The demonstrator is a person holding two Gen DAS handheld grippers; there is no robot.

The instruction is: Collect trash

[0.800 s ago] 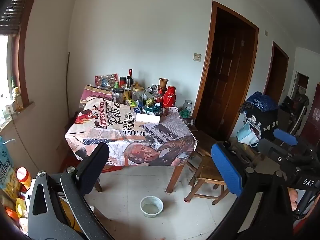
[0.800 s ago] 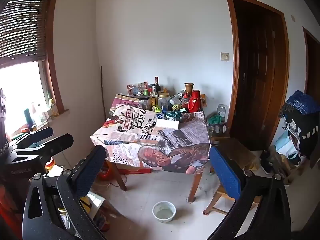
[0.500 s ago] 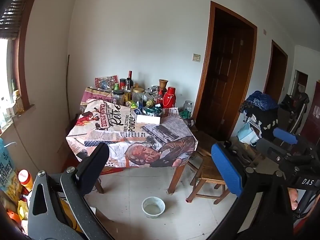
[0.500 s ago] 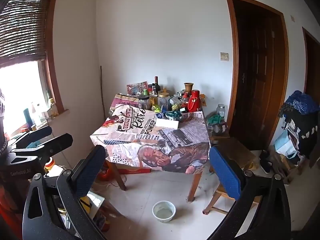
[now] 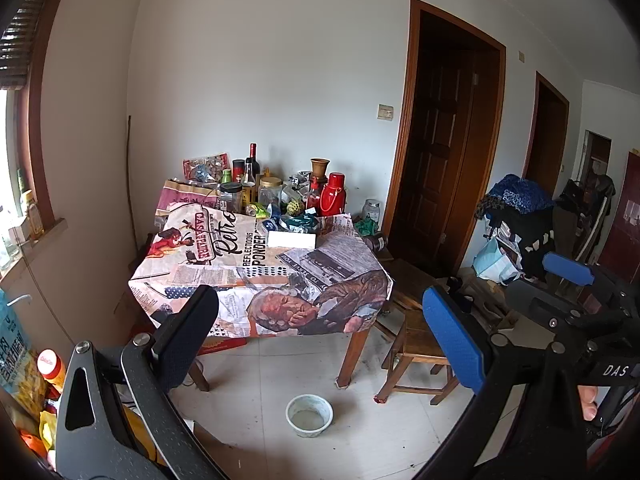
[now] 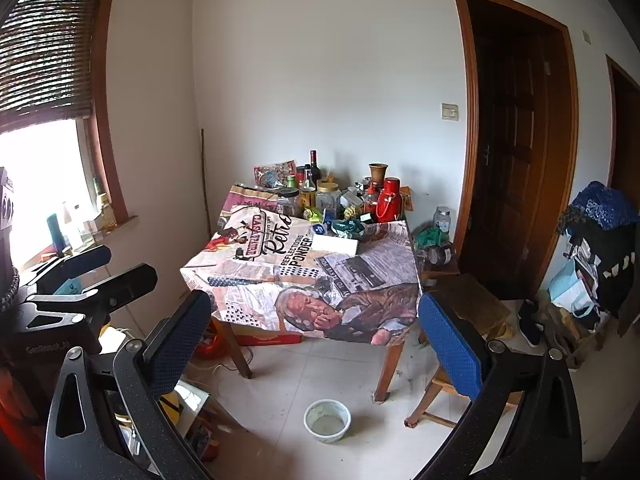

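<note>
Both hand-held grippers are hanging in the air well short of a table (image 5: 376, 280), each with its fingers spread wide and gripping nothing. In the left wrist view the left gripper (image 5: 320, 320) is filling the bottom of the frame, one dark pad at lower left and one blue pad at lower right, while the right gripper (image 5: 568, 272) is showing at the right edge of that frame. In the right wrist view the right gripper (image 6: 316, 328) is framing the same scene, and the left gripper (image 6: 92, 268) is poking in from the left edge, below a bright window (image 6: 36, 184). The table is sitting in the middle of both frames under a printed newspaper-style cloth (image 5: 224, 248). Along its far edge, against the wall, bottles, jars and a red thermos (image 5: 333, 194) are crowding together, and among them crumpled wrappers (image 5: 300, 220) are lying just behind a flat white box (image 5: 291, 239); that is where the likely trash is sitting, though the pieces are too small to tell apart. A white bowl (image 5: 309, 415) is resting on the tiled floor in the lower centre, near a wooden stool (image 5: 416, 348) standing beside the table's right front leg. Dark wooden doors (image 5: 440, 140) are taking up the upper right.
</note>
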